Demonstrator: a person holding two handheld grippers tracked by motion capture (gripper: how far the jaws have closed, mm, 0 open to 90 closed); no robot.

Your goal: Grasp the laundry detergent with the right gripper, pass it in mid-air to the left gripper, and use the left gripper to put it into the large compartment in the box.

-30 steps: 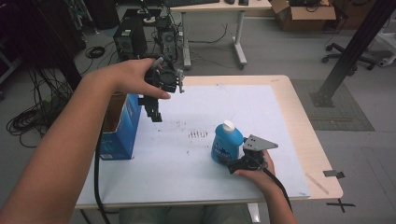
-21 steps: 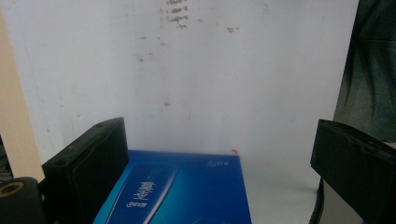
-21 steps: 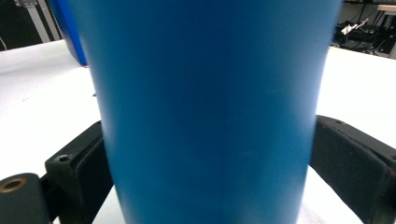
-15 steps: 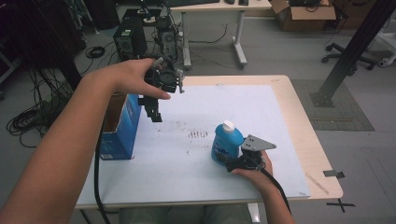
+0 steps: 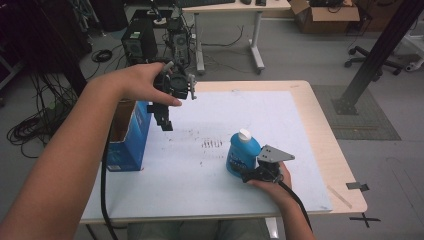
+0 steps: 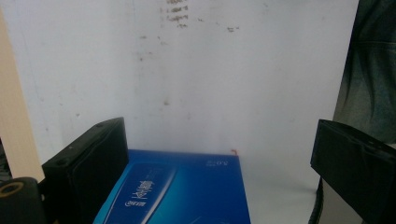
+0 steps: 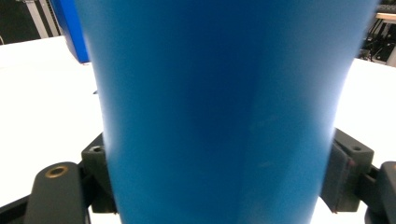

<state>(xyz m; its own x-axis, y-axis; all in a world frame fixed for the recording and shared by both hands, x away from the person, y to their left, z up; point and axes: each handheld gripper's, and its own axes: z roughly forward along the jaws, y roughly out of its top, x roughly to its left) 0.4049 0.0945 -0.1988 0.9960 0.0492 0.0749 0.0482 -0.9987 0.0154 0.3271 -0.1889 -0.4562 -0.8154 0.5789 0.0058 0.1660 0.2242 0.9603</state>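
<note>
A blue bottle (image 5: 242, 152) with a white cap stands upright on the white mat (image 5: 280, 115), right of the middle. My right gripper (image 5: 243, 172) reaches it from the near side at its base. Its jaws have just been closing, and in the right gripper view the pads (image 7: 338, 175) sit against both sides of the bottle (image 7: 215, 102). My left gripper (image 5: 165, 120) hangs above the mat's left part, pointing down, jaws wide open with nothing between them (image 6: 222, 130). Below it lies the blue box (image 6: 187, 191).
The open blue cardboard box (image 5: 127, 140) stands at the table's left edge. Dark scuff marks (image 5: 212, 144) dot the mat near the middle. A wooden rim (image 5: 325, 130) borders the mat at the right. Beyond the table are computer towers, cables and another desk.
The right gripper's jaws have drawn in against the bottle. Both hands stay where they were, and the bottle has not moved.
</note>
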